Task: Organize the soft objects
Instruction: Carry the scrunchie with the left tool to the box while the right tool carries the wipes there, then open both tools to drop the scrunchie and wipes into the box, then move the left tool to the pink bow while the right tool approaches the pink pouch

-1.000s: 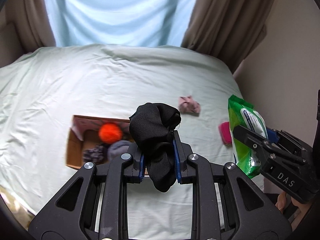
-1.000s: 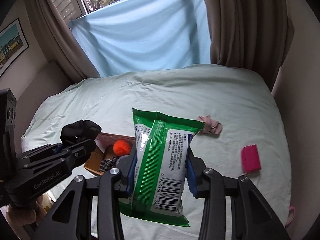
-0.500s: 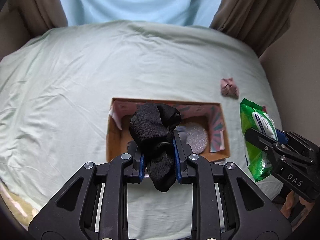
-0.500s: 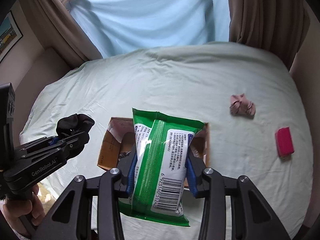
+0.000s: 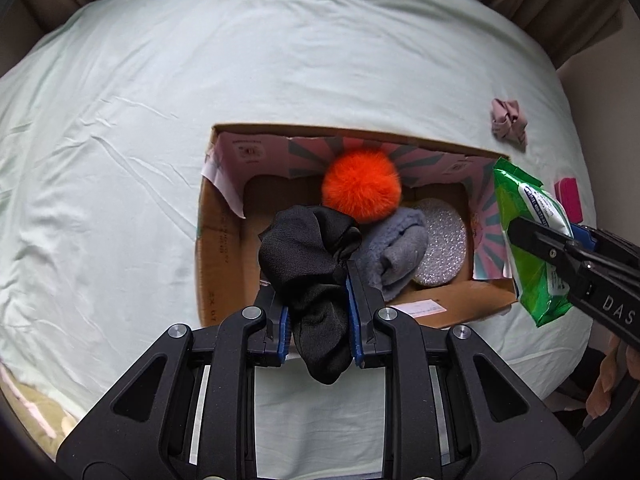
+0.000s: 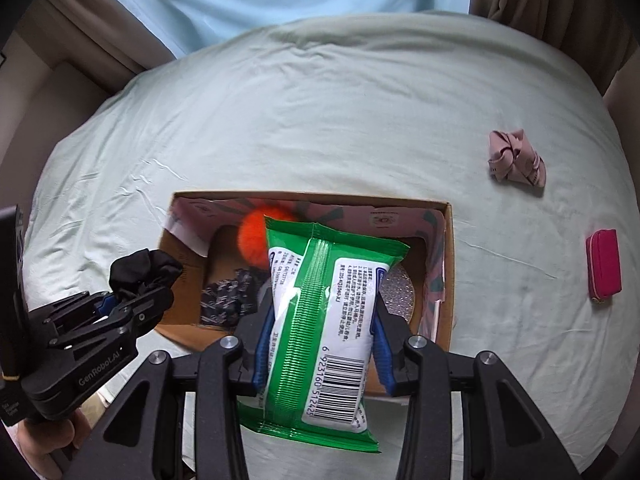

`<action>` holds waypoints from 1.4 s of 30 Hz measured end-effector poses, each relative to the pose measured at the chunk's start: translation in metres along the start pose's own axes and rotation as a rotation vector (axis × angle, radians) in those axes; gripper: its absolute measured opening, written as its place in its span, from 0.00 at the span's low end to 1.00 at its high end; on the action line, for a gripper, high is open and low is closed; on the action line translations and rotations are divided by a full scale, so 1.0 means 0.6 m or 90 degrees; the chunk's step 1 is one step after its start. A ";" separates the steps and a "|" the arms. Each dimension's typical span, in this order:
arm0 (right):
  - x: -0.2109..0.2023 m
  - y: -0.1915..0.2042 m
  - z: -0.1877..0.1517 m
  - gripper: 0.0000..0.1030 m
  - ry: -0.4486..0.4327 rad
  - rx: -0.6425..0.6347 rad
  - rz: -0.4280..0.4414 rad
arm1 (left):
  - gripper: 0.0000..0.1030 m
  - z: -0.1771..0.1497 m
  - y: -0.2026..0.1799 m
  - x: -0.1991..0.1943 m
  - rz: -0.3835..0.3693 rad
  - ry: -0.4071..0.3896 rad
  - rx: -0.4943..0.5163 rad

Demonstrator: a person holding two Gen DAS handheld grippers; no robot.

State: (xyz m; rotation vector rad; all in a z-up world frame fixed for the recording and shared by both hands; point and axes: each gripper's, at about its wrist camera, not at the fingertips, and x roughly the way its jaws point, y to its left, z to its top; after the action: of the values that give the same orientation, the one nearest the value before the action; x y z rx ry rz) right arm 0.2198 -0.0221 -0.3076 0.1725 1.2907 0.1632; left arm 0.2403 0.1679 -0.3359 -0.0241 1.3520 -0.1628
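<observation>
My left gripper (image 5: pixel 316 280) is shut on a bundled black sock (image 5: pixel 308 252) and holds it above the near side of an open cardboard box (image 5: pixel 218 248). My right gripper (image 6: pixel 322 320) is shut on a green wet-wipes pack (image 6: pixel 324 320) above the same box (image 6: pixel 448 280). The pack also shows at the box's right end in the left wrist view (image 5: pixel 528 240). In the box lie an orange pompom (image 5: pixel 360 186), a grey cloth (image 5: pixel 396 248), a silver sparkly disc (image 5: pixel 442 244) and a dark patterned cloth (image 6: pixel 226 292).
The box sits on a pale green bed sheet (image 5: pixel 160 100). A crumpled pink cloth (image 6: pixel 514 158) and a magenta pouch (image 6: pixel 604 266) lie on the sheet to the right. Curtains (image 6: pixel 560 0) hang behind the bed.
Both grippers have moved forward and down over the box, which now looks larger and nearer. The sock and the wipes pack stay gripped.
</observation>
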 end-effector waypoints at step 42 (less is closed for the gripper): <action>-0.094 -0.014 -0.017 1.00 -0.088 0.025 -0.011 | 1.00 -0.047 -0.006 -0.136 0.048 -0.090 0.051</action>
State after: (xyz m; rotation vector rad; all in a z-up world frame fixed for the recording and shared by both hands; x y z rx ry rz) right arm 0.1951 -0.0421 -0.2591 0.2022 1.1579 0.1095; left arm 0.1955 0.1774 -0.2627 0.0814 1.2026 -0.1494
